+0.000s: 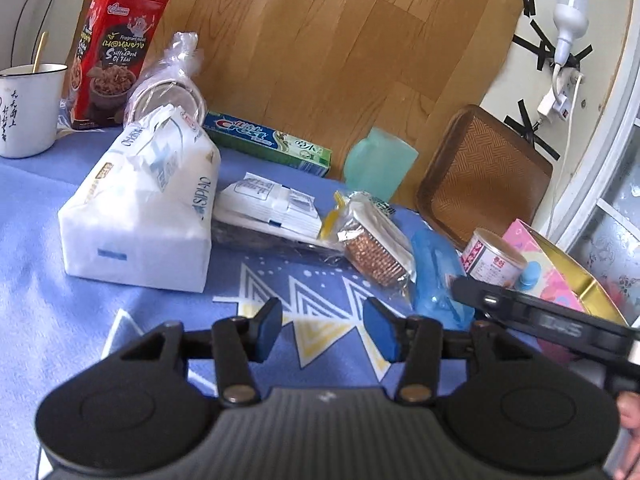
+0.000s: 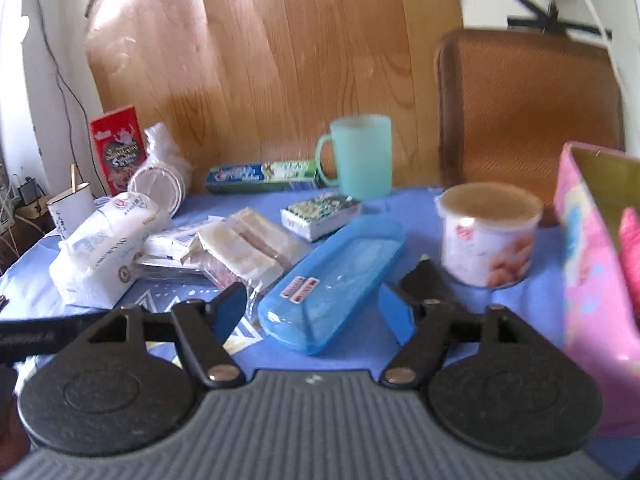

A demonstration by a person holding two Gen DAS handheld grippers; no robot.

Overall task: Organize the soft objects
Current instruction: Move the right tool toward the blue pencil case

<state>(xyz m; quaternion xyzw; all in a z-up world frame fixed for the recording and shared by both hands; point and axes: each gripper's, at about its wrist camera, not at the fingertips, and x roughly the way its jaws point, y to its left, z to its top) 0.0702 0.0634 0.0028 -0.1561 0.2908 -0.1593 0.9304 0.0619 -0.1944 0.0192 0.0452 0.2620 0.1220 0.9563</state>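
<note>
A white tissue pack (image 1: 140,208) lies on the blue cloth at the left; it also shows in the right wrist view (image 2: 104,248). Beside it lie flat white packets (image 1: 268,208) and a clear-wrapped snack pack (image 1: 372,240), which the right wrist view shows too (image 2: 244,252). My left gripper (image 1: 322,330) is open and empty above the cloth, short of these. My right gripper (image 2: 312,304) is open, its fingers on either side of the near end of a blue plastic case (image 2: 336,280), not touching it as far as I can tell.
A pink box (image 2: 592,264) with a gold inside stands open at the right. A round tin (image 2: 488,236), green cup (image 2: 360,156), toothpaste box (image 2: 264,176), red snack box (image 1: 116,56), white mug (image 1: 28,108) and brown tray (image 1: 480,176) stand around the back.
</note>
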